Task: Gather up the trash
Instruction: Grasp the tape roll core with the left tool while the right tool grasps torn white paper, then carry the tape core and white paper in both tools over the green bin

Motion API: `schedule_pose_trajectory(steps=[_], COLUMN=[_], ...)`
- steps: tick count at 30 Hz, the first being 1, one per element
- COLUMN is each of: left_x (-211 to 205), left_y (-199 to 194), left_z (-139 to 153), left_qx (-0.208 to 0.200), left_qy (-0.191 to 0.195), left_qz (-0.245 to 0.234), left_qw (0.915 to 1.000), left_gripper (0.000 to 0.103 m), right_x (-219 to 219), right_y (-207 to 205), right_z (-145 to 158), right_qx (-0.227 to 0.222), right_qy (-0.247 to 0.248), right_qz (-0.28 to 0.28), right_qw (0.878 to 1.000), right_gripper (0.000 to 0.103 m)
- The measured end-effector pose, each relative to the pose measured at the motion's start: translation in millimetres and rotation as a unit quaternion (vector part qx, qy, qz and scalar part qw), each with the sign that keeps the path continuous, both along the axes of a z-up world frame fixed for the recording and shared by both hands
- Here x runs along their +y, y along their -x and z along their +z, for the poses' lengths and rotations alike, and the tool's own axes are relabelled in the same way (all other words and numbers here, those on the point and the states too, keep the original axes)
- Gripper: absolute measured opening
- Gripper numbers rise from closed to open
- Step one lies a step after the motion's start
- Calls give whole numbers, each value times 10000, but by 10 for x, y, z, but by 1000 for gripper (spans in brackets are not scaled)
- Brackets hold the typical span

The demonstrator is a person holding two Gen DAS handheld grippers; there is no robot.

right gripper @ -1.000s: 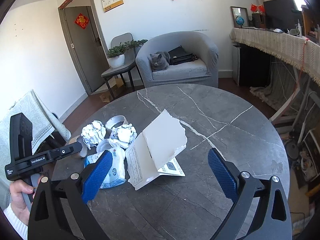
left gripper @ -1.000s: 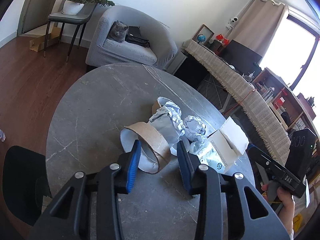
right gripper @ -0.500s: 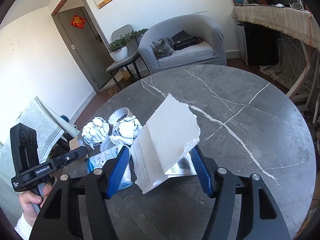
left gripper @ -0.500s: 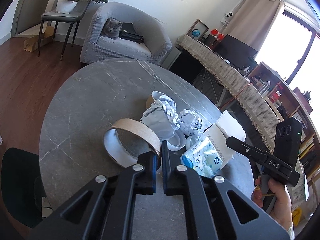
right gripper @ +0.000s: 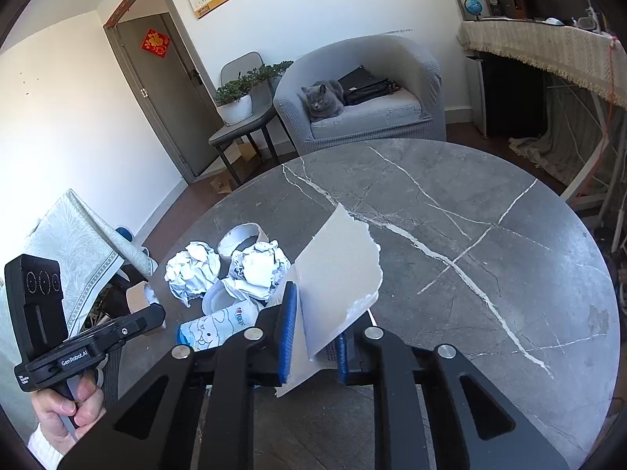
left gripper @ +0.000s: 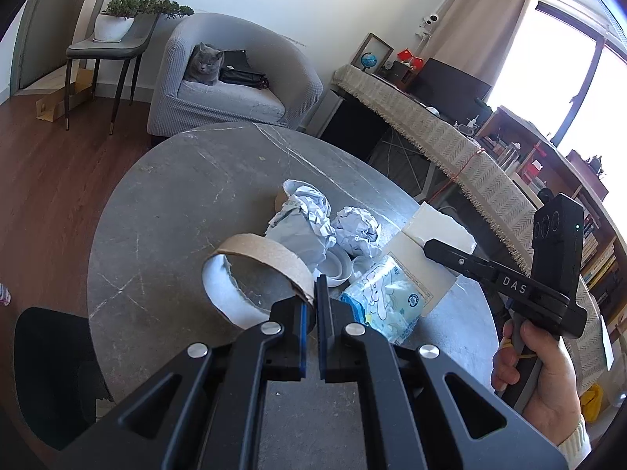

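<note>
Left hand-held gripper [left gripper: 316,297] is pinched shut on the wall of the cardboard ring [left gripper: 262,258], where a second ago its jaws stood apart on either side of that wall. Right hand-held gripper [right gripper: 313,333] was wide open then; now its jaws have narrowed onto the torn card [right gripper: 337,278], which stands up between the blue pads, pressed on both sides. The ring rests on the grey marble desk [left gripper: 168,203]. Only the left view shows the ring's near side and the tissue pack [left gripper: 388,301] face-on, with the right gripper's handle in a hand [left gripper: 537,364] beyond it. Only the right view shows the bare veined half of the desk and the door [right gripper: 168,90]. Two paper balls [right gripper: 192,270] and a white lid [right gripper: 217,299] crowd just behind both grips. A grey cat [right gripper: 321,98] lies in the armchair [right gripper: 392,86] past the desk.
</note>
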State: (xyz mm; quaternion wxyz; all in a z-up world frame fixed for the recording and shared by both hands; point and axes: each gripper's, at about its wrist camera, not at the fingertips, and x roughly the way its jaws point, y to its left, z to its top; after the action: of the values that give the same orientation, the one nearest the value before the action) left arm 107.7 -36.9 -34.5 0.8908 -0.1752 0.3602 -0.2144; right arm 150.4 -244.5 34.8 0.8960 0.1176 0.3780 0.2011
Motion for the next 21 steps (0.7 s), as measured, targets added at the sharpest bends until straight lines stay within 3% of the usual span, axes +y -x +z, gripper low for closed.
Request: schedule_pose_trajectory(steps=[6, 15, 21], left_x=[23, 57, 137], left_y=[58, 223, 381], left_z=[64, 189, 272], left_qx=[-97, -251, -368], left_qy=[-43, -126, -375], left_qz=[-54, -103, 22], left_qw=[9999, 9996, 9986], left_gripper=[5, 5, 5], right_x=[33, -18, 131], right_y=[82, 239, 373], right_z=[137, 422, 505], right_qx=[-258, -700, -846], right_qy=[162, 231, 145], right_qz=[-91, -338, -181], right_qw=[9995, 9967, 9961], right_gripper=[6, 6, 6])
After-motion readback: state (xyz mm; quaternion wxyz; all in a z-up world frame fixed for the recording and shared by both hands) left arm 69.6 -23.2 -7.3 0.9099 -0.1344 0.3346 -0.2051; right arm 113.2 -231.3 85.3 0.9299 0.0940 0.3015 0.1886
